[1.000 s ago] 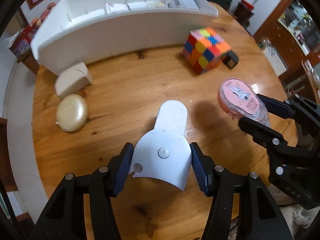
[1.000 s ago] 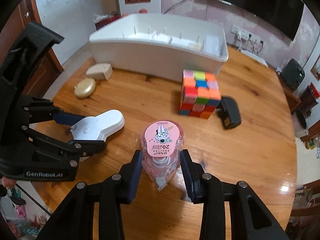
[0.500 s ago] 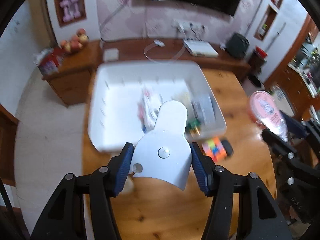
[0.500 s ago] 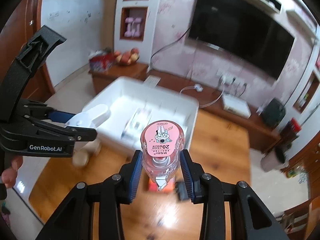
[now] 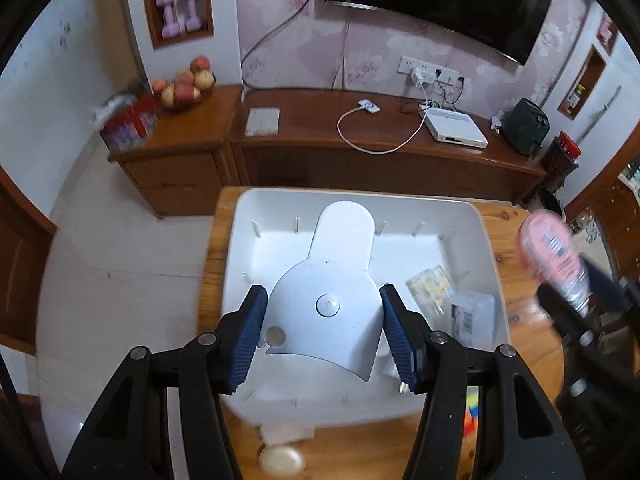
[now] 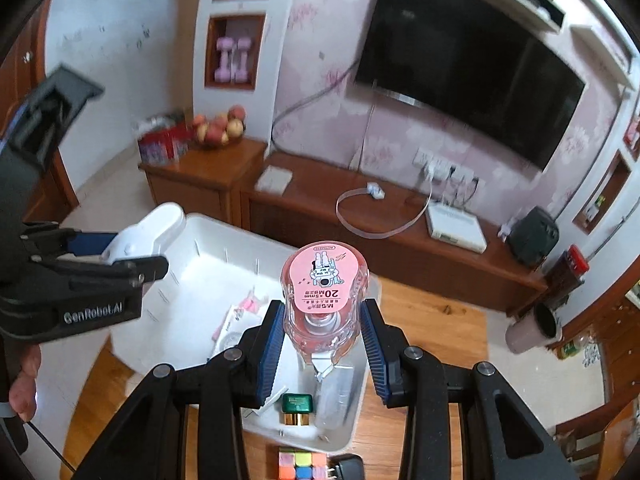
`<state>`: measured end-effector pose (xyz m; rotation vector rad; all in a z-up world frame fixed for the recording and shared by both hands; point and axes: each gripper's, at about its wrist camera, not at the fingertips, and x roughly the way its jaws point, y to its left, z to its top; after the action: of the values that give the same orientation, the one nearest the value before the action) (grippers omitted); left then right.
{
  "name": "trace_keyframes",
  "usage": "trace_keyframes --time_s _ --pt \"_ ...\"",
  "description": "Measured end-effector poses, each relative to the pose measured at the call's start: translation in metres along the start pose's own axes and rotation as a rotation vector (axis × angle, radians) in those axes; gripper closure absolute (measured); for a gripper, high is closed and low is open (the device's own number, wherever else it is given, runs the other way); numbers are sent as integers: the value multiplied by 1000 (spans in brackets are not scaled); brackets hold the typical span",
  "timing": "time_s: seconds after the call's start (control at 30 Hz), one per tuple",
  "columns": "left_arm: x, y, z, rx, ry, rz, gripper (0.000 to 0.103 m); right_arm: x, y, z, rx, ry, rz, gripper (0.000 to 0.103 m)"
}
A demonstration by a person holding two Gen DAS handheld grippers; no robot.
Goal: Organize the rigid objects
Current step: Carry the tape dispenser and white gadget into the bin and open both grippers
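Bin under both, L fingers clamp white gadget, R fingers clamp pink tape, cube maybe, R view only.

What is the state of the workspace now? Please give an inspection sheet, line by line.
Surface: wooden table, white bin on it.
Job's things: white flat tool held over bin; pink tape dispenser held over bin.
Clutter: colour cube, black plug, round beige case on table; packets and green box in bin.
Grippers: left gripper shut on tool; right gripper shut on dispenser.
Cables: white cable on cabinet.
Surroundings: television, fruit bowl.
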<state>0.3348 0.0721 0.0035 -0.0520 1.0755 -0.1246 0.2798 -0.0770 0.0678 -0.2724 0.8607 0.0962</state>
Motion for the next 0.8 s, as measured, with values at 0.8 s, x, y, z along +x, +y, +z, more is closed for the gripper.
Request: trace_keyframes --time_s 0.8 --pt "120 -7 -23 14 268 -10 19 146 31 -50 -57 299 27 41"
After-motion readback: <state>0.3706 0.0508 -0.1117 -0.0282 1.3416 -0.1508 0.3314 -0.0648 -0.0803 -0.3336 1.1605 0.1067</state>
